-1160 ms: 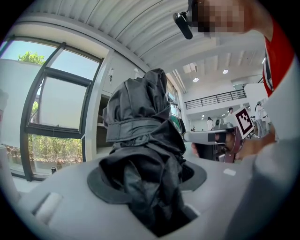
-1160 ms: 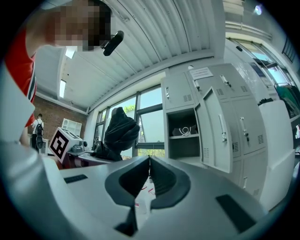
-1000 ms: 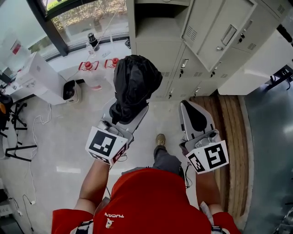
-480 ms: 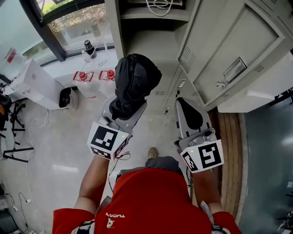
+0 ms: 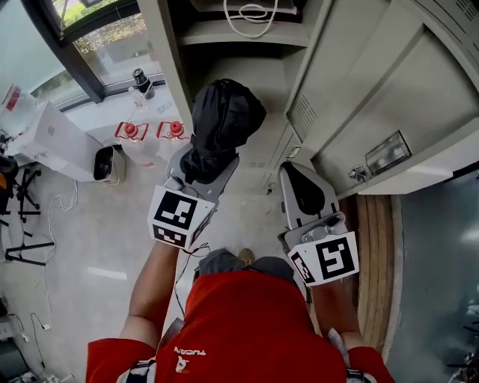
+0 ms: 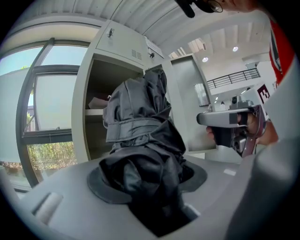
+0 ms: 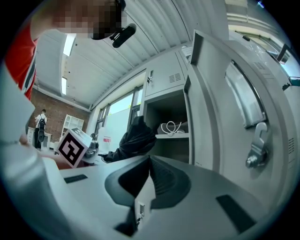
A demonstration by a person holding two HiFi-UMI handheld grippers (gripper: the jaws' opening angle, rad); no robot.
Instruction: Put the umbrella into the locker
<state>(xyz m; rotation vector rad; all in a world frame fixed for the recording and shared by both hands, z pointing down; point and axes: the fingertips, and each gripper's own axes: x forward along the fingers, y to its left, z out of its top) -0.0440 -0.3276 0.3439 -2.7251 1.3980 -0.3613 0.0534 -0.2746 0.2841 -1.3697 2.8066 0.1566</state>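
Grips the folded black umbrella (image 5: 224,120) in the left tongs (image 5: 206,170), jaws part-way closed and pressing on its bunched lower end. Leaves most of the bundle sticking out past the jaw tips. Carries its long axis in line with the tongs, aimed up the head view toward the locker (image 5: 168,60).

Faces the open compartment straight ahead of the umbrella's far end, under the shelf (image 5: 239,34) that bears a coiled white cable (image 5: 251,11). From the left gripper view, shows the umbrella (image 6: 140,136) rising from the left tongs (image 6: 150,197) and overlapping the dark opening of the locker (image 6: 93,108). From the right gripper view, puts the bundle just left of the opening and apparently short of its mouth; cannot tell whether the tip crosses the threshold.

Keeps the right tongs (image 5: 303,187) empty, pads pressed together with nothing between them, seen in their own view (image 7: 147,183). Holds them beside the left pair, next to the swung-open door (image 5: 359,82), well apart from the umbrella.

Makes the left hand the one for the job. Calls, by this reading, for a straight push along the umbrella's own axis into the space below the shelf, then a release. Risks snagging loose fabric on the compartment's left wall or the shelf edge.
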